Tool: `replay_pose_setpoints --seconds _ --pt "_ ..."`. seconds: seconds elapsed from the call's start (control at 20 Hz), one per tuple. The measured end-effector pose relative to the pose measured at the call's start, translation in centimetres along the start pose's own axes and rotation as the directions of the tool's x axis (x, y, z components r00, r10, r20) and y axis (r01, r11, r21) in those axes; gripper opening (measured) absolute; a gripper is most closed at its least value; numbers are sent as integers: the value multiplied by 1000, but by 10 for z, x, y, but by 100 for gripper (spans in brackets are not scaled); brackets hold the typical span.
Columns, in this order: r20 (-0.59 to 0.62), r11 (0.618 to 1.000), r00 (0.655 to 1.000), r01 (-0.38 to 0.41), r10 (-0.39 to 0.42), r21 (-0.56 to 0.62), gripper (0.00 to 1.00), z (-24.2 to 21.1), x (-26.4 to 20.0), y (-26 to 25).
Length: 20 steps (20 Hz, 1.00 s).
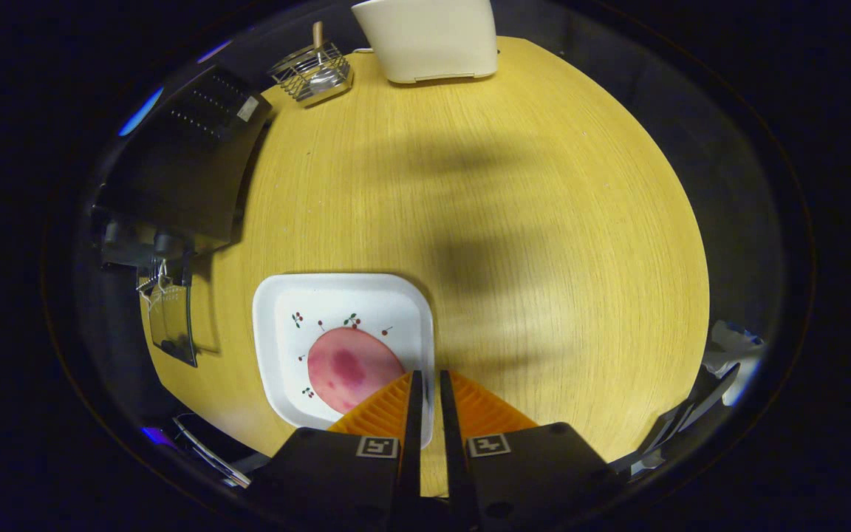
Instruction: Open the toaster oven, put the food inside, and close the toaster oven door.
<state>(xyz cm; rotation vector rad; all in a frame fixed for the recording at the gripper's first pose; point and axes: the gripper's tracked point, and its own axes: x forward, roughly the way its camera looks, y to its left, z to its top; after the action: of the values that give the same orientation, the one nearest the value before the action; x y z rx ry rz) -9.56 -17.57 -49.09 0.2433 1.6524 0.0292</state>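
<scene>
The round pink food slice [348, 367] lies on the near half of a white square plate [337, 303], just left of the gripper [425, 380], whose fingers sit nearly together, holding nothing, over the plate's right rim. The black toaster oven [189, 162] stands at the table's [544, 244] left edge, door [171, 321] open. Bare tabletop spreads right and far, toward a wire rack [315, 72] and a cream appliance [429, 37]

Toaster oven [189, 148] is a black box at the table's far left edge, and its glass door [171, 325] is dropped open, hanging down toward the plate. The food [351, 367], looks like a round pink ham slice, lies flat on the square white plate [337, 303].
</scene>
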Motion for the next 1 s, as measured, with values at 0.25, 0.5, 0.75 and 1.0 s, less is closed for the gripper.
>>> replay_pose_setpoints --seconds 0.25,0.5,0.75,1.0 --pt "20 987 989 -150 149 49 5 -3 9 4" --pt "70 926 940 -340 333 163 5 -3 -5 5" --pt "108 889 907 -420 406 182 5 -14 -28 9" --pt "170 841 869 -494 465 221 5 -26 -64 48"
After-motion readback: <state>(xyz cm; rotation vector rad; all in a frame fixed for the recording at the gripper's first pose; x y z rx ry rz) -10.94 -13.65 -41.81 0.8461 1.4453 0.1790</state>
